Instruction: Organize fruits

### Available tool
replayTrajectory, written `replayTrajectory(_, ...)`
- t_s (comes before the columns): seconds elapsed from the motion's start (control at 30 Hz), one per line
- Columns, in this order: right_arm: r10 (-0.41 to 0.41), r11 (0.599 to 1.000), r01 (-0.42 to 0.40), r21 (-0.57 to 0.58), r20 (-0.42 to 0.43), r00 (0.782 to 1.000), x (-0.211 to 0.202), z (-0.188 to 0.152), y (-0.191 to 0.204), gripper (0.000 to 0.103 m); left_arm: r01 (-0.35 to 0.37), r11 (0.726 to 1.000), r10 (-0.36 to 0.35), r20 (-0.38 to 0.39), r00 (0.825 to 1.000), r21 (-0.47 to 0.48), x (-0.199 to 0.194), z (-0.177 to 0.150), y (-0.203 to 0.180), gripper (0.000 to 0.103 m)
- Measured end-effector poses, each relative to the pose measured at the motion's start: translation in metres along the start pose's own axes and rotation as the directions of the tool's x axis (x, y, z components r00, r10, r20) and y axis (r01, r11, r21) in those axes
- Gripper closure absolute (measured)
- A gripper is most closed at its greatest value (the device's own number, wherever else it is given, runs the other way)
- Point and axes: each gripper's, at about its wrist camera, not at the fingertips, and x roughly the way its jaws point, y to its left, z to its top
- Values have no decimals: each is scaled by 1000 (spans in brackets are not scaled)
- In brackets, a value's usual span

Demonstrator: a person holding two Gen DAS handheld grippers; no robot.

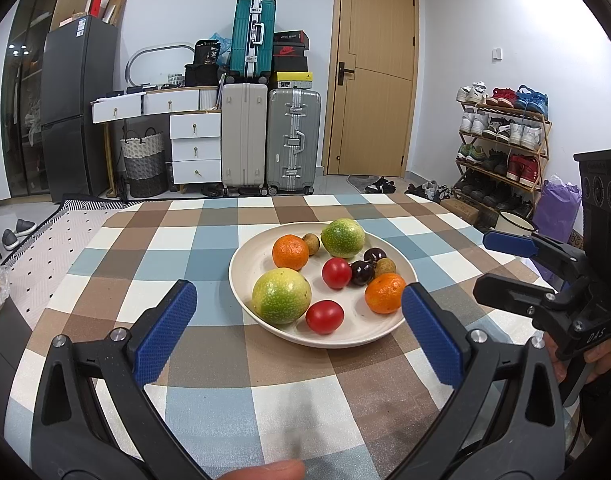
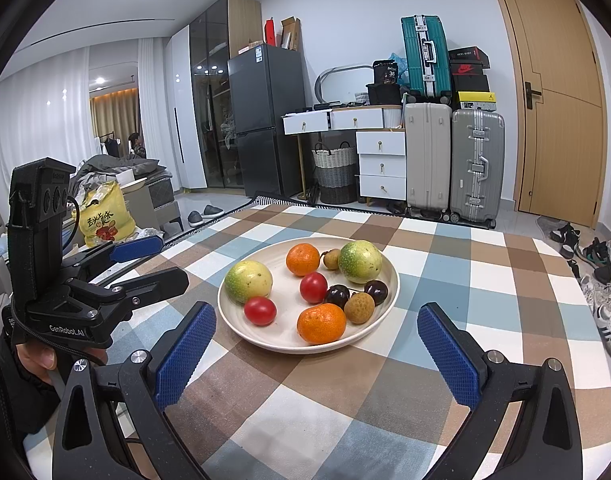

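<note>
I hold my left gripper and right gripper spread wide and empty before the plate of fruit on the checked tablecloth.

The left gripper says "GenRobot.AI" on its black body. The right gripper says "DAS". A black bag shows "36".
</note>
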Motion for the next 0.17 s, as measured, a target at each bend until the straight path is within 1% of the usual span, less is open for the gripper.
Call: replayTrajectory(0.17,0,1000,0,0,0,1000,0,0,0,0,0,1000,0,-1,1000,0,1,0,0,1)
